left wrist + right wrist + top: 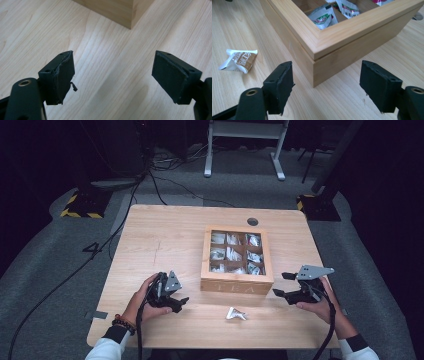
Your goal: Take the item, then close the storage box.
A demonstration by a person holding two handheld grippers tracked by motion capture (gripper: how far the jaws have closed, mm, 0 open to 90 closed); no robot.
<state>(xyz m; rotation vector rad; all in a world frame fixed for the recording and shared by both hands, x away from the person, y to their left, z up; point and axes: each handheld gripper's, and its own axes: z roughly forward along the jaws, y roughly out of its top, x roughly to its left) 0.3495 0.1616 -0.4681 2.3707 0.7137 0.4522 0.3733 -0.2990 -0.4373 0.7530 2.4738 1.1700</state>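
The loose tea bag (235,313) lies on the table (165,240) just in front of the wooden tea box (236,284), between my grippers. My left gripper (181,303) and right gripper (280,284) are both spread and empty, flanking the closed box, whose compartments hold more tea sachets (321,16), probably ready to lift its windowed lid.

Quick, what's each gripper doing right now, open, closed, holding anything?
Left gripper: jaws open, holding nothing, over bare table.
Right gripper: jaws open, holding nothing, facing a corner of the square wooden box.
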